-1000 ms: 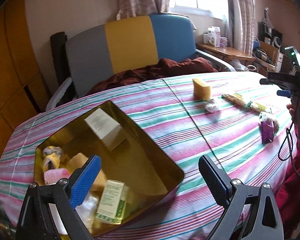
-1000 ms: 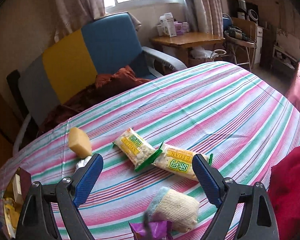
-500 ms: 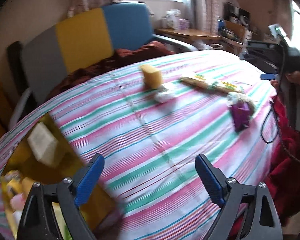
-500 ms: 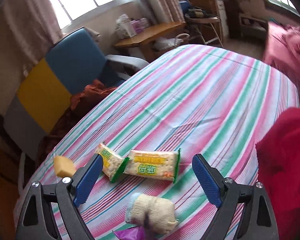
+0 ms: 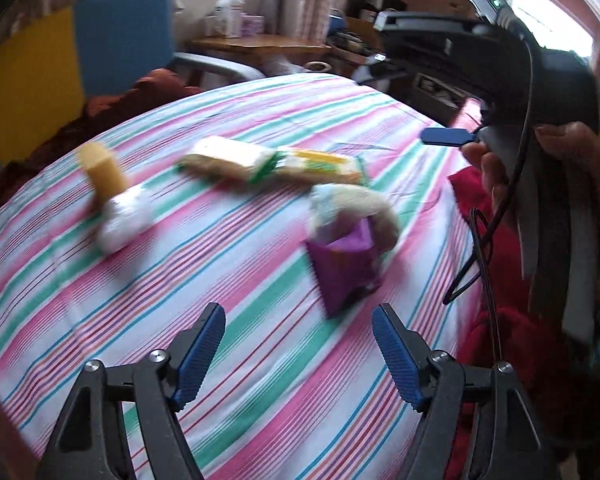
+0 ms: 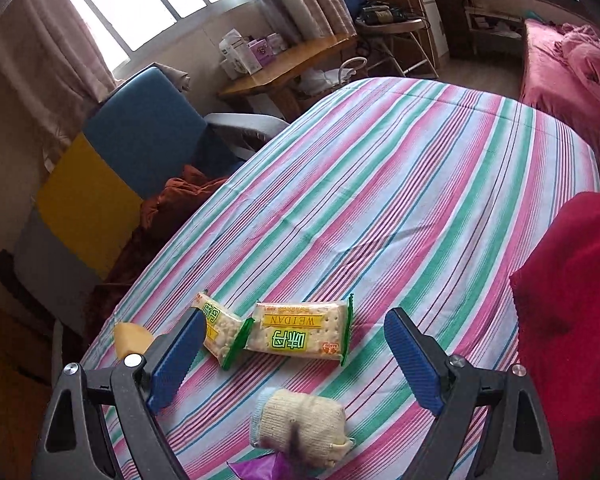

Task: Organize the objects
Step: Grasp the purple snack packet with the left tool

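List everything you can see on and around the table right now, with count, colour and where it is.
cracker packets: two, yellow-green, joined end to end, mid-table
knitted roll: one, cream, in front of the packets
purple packet: one, purple, against the knitted roll
yellow block: one, yellow, left side of the table
white wad: one, white, beside the yellow block
striped tablecloth: one, pink-green-white, covering the table
armchair: one, blue-yellow-grey, behind the table
left hand-held gripper: open, empty
right hand-held gripper: open, empty
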`<state>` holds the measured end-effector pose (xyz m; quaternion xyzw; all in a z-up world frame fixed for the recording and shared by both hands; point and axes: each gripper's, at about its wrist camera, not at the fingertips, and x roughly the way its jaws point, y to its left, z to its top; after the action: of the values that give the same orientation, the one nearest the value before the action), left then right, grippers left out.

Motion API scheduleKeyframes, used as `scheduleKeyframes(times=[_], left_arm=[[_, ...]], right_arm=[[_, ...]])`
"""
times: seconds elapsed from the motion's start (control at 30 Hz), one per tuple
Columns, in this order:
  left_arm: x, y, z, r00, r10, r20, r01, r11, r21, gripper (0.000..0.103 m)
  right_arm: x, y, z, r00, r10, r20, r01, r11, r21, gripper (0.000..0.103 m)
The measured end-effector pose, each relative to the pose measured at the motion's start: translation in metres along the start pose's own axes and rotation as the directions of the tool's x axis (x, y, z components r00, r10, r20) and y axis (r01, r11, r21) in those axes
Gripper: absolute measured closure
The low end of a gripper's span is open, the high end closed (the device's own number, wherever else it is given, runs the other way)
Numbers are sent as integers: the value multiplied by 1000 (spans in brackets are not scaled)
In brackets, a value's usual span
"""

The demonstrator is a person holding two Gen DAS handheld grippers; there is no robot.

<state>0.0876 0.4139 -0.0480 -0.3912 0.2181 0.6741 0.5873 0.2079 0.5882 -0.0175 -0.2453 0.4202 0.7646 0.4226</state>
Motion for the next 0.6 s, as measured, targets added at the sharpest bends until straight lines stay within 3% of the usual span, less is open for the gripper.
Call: scheduleKeyframes(times=[0.13,0.2,0.3,0.4,0.47,0.57,0.6], left_arm=[[20,-16,11,1000,-15,-13,16,999,39,26],[23,-20,13,1000,31,-3,-31,997,71,26],[17,-27,13,998,52,40,-59,976,209,22],[16,-36,14,997,65,48,-78,921,381,22],[17,-44,16,997,65,51,-82,863,499,22],[27,-57,17,997,64,43,-77,788,612,24],[30,-59,18,997,66,33,-72,776,626,26]], right_arm=[[5,0,1,1000,3,-21,-3,1000,-2,11],[7,0,1,999,10,-32,-11,1000,-3,11],[11,0,0,999,17,-50,-17,1000,1,11],[15,2,-1,997,20,-69,-20,1000,-3,11],[14,2,-1,998,21,-67,-21,1000,-3,11],[14,-1,0,998,20,-66,-19,1000,12,11],[15,-2,0,997,20,-68,-19,1000,18,11]])
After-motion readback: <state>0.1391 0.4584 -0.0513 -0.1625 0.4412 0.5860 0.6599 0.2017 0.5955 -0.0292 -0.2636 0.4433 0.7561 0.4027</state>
